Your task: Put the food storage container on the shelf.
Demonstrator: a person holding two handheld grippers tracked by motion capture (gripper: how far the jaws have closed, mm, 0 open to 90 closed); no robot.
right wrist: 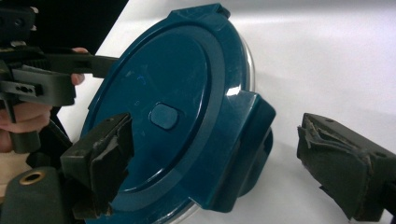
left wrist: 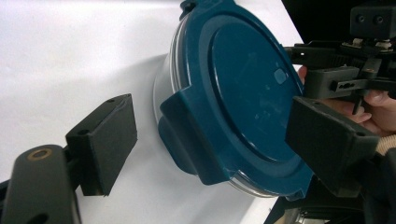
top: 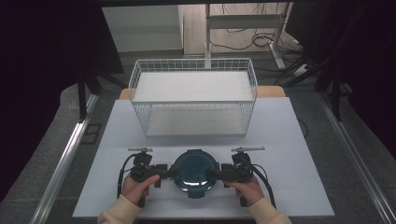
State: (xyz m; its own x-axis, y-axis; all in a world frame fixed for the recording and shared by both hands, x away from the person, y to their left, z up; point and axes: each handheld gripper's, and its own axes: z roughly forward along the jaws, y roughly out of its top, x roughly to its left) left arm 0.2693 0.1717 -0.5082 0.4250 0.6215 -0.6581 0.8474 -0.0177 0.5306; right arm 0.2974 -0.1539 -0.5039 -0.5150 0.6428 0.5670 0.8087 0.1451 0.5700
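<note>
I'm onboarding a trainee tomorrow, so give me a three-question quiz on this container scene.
1. True or false: the round container has its dark blue lid on.
2. Which stands behind the container? A. white wire basket B. red bucket C. cardboard box
3. Describe how the left gripper and right gripper stand relative to the container.

Key
1. True.
2. A.
3. One at each side, each with open jaws astride a lid clip, pads not pressing.
</note>
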